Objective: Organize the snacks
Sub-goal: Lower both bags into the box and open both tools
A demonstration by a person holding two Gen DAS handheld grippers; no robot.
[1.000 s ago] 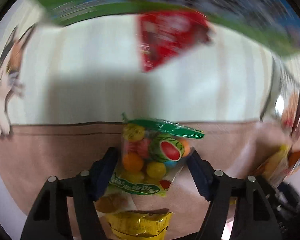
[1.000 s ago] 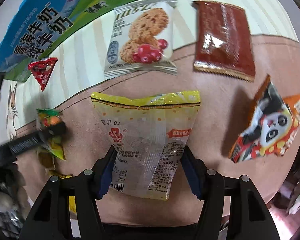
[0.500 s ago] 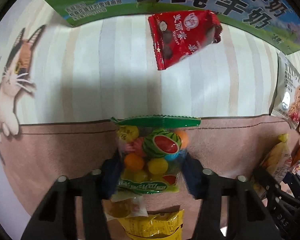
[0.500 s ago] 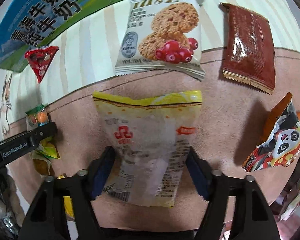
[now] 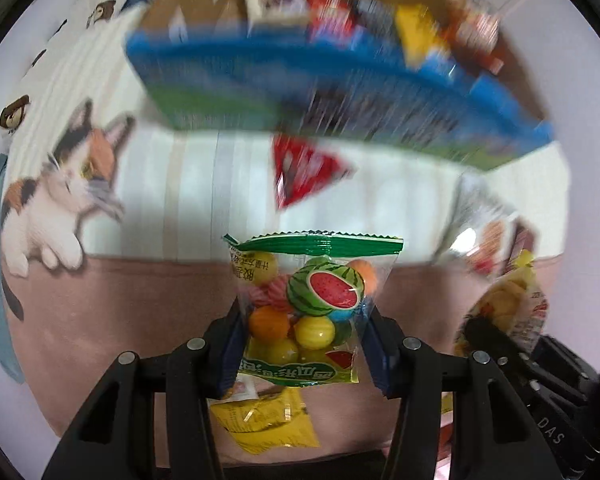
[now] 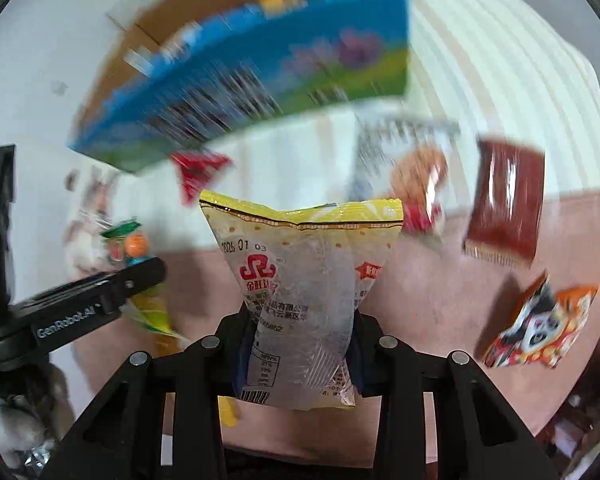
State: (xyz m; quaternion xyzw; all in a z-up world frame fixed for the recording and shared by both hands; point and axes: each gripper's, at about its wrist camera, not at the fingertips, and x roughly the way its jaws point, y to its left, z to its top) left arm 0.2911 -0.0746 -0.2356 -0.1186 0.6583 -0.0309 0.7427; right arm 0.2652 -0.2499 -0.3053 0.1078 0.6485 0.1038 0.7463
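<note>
Left gripper [image 5: 302,344] clamps the fruit-candy bag [image 5: 308,312], right gripper [image 6: 298,356] clamps the yellow-edged clear packet [image 6: 300,300]; both carried short of the blue carton [image 6: 260,68]. Risks, my read: both grips sit low, so the packets can flop and catch the carton's near wall, and the grippers are close enough to collide.

Both wrist views close, forward-facing; share blue box [image 5: 340,92] [image 6: 260,68].
</note>
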